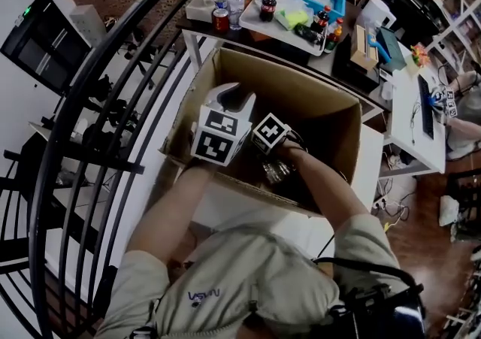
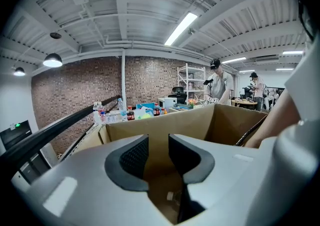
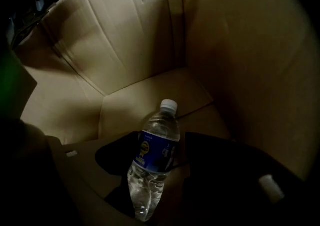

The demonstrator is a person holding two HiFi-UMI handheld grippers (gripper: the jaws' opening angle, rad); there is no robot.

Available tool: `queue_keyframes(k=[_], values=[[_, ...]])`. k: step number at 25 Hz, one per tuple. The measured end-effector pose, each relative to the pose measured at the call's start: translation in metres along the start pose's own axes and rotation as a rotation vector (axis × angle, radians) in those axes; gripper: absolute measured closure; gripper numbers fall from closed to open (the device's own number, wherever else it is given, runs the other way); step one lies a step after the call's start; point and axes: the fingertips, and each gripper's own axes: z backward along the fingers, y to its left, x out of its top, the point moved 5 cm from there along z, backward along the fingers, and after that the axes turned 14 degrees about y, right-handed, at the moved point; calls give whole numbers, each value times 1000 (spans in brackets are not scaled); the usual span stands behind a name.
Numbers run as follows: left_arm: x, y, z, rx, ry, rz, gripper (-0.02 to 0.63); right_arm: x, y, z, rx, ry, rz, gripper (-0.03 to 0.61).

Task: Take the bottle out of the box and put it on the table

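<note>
Two claws, both apart: right gripper deep in the cardboard box, jaws straddling the water bottle ready to clamp, left gripper empty at the near rim.

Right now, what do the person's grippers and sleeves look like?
The left gripper and right gripper each carry a white cube with black square markers. The left has a pale grey shell and dark ribbed fingers. The shirt is beige, short-sleeved.

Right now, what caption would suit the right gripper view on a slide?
Deep inside the box, the right gripper has a clear bottle between its open jaws, not yet gripped.
</note>
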Motion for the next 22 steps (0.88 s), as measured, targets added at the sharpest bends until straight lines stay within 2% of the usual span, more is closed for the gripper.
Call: queue_keyframes(k=[6, 9, 11, 13, 15, 19, 22], values=[[1, -1, 0, -3, -8, 3, 512, 7, 9, -19, 13, 29, 38, 262], [2, 1, -1, 0, -17, 1, 513, -1, -7, -15, -119, 128, 28, 255], [3, 1, -1, 2, -23, -1, 513, -4, -15, -14, -169, 174, 13, 247], [3, 1, 0, 3, -25, 1, 514, -2, -15, -17, -148, 172, -3, 238], [2, 0, 0, 4, -25, 5, 514, 2, -12, -22, -93, 146, -19, 230], [3, 2, 2, 17, -28, 1, 514, 11, -2, -34, 26, 86, -46, 259], [1, 2, 2, 18, -25, -3, 514, 11, 0, -35, 42, 74, -48, 279]])
